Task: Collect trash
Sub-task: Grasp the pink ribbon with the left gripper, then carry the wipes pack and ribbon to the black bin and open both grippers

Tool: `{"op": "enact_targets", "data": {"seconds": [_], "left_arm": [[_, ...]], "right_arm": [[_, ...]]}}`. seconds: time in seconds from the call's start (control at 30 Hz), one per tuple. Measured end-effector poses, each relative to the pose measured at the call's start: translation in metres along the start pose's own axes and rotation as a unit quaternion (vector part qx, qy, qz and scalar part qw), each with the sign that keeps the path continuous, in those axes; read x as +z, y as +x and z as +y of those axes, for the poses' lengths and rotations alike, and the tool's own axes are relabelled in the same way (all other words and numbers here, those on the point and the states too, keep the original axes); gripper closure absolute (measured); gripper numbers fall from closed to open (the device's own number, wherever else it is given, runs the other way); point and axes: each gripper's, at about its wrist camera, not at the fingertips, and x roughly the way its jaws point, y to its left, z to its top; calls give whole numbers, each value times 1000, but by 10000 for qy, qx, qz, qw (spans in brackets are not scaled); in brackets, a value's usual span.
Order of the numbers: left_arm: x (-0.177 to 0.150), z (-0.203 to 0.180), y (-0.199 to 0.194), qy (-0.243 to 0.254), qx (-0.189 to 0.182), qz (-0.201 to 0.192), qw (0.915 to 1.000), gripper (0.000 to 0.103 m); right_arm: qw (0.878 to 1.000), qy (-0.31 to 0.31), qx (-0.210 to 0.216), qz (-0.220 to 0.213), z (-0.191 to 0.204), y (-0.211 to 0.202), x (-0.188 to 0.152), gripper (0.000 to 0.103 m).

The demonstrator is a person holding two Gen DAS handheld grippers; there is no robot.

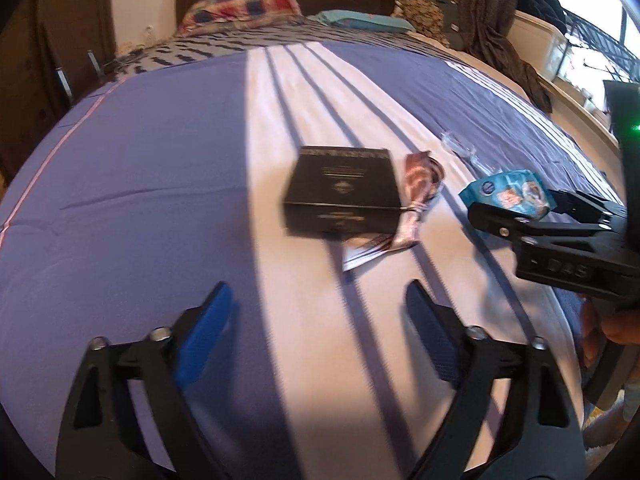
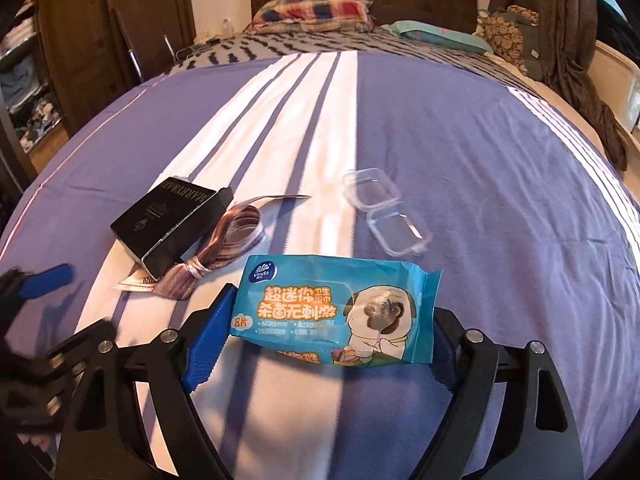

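A blue wet-wipe packet (image 2: 336, 312) lies on the bed between the fingers of my right gripper (image 2: 324, 316); the jaws are wide and I cannot tell if the pads press it. The packet (image 1: 506, 192) also shows in the left wrist view, at the tips of the right gripper (image 1: 520, 220). A black box (image 1: 344, 190) (image 2: 172, 220) lies on a ribbon (image 2: 232, 236) and a paper slip. A clear plastic clamshell case (image 2: 384, 212) lies open beyond the packet. My left gripper (image 1: 320, 320) is open and empty, short of the box.
The bed has a purple and white striped cover (image 2: 460, 140). Pillows (image 2: 316, 10) and a headboard are at the far end. A wardrobe (image 2: 100, 32) stands to the left. Clothes and a radiator cover (image 1: 560, 52) are on the right.
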Motion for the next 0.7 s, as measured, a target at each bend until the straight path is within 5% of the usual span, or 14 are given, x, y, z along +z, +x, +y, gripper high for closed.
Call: {"op": "enact_targets", "data": {"seconds": [0.3,0.53,0.7], "left_arm": [[21,-28,29,220,-413,63,9989,47],[25,-33,34,207,-366,101,9991,94],[10,-34,21,187,-447,110,9988,99]], "right_arm": [[9997,222,-20,-92,-29,-14,-13,19],[9994,276,-1,-185,-40,-24,-20,19],[9993,291,82,-197,-39,-34,-30,19]]}}
